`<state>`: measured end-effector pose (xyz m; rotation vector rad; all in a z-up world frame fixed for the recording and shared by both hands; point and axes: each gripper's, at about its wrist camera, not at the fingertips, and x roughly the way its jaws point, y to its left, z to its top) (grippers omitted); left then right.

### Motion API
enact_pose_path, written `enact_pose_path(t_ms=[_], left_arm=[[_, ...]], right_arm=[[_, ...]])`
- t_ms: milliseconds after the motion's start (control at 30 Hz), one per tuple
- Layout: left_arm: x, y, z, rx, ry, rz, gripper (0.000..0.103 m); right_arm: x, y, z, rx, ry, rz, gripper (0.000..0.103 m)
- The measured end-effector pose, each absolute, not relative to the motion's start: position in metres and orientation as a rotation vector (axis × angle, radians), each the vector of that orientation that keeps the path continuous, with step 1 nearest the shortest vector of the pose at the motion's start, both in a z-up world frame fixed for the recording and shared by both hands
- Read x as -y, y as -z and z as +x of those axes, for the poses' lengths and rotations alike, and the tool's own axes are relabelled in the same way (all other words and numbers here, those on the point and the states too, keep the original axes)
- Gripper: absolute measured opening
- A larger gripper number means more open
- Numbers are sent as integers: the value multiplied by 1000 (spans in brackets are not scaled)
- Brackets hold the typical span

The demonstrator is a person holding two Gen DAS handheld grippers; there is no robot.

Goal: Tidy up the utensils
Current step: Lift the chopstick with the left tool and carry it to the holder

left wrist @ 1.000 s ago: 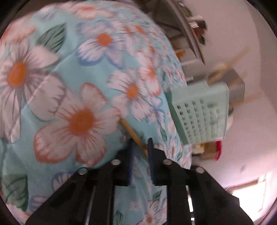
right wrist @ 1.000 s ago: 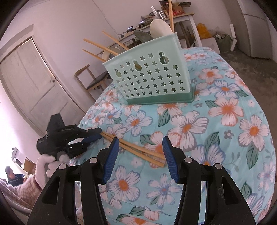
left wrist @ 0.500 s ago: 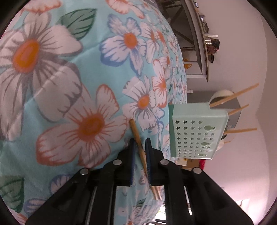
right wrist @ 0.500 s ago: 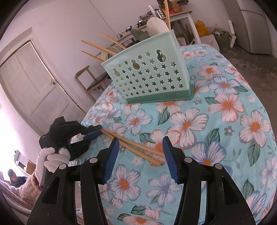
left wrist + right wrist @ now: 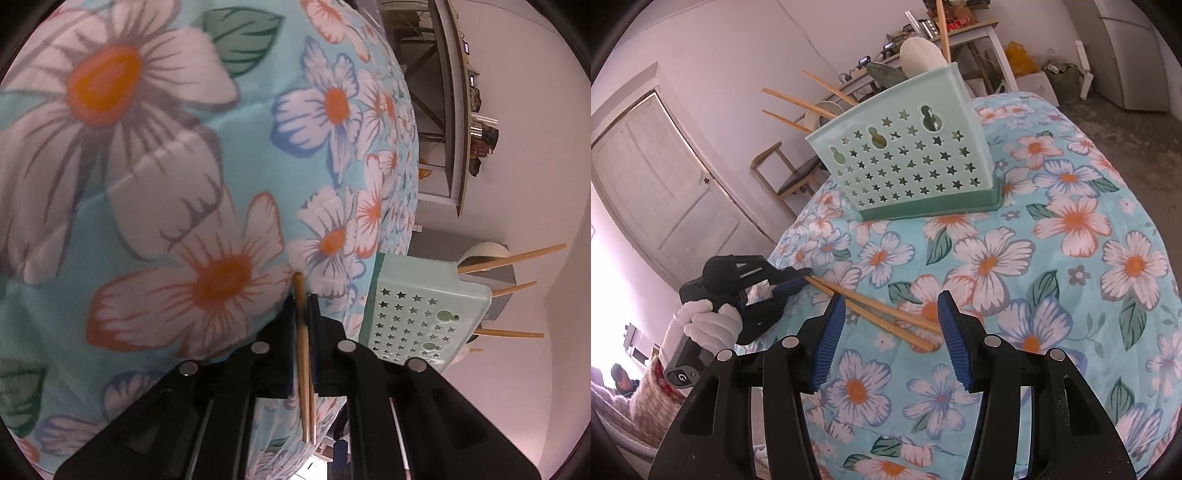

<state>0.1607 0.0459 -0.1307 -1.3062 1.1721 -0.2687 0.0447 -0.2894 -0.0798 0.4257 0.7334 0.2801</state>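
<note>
Two wooden chopsticks lie side by side on the floral cloth. My left gripper, held in a white-gloved hand, grips their left ends. In the left wrist view the chopsticks run straight between the narrow jaws of the left gripper, pads pressed on the wood. My right gripper hovers open over the other ends, touching nothing. The mint star-holed utensil basket stands behind, holding several chopsticks and a white spoon; the left wrist view shows the basket at lower right.
The cloth covers a rounded surface that drops off on all sides. A wooden chair and a door stand behind at left, a cluttered table at the back, a fridge at far right. A person sits at lower left.
The left gripper has rolled and its jaws have narrowed onto the chopsticks, which now line up with its fingers. The right gripper has stayed put and open.
</note>
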Motion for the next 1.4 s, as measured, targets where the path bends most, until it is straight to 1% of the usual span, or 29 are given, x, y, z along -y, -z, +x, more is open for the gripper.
enact_pose_path(t_ms=[233,333,600,733,800,933,1400], left_arm=[[-42,108,152,-1107,308,-1215,6],[-42,85,144,-1040,363,-1115,6],[-36,-8,119,-758,521,-750,6],[-20,-61,97,-589,587,-507,6],[-13,-75,92,-549,613,-429,6],[8,-78,88,-546,639,-324,6],[45,-83,84,-530,751,-247,6]], right_arm=[[292,78,45,-733,-281,427,50],[292,77,45,-727,-285,427,50],[286,76,46,-729,-295,418,50],[285,74,46,-727,-289,415,50],[285,75,45,-728,-288,416,50],[283,75,45,-726,-288,415,50],[286,75,42,-729,-266,420,50]])
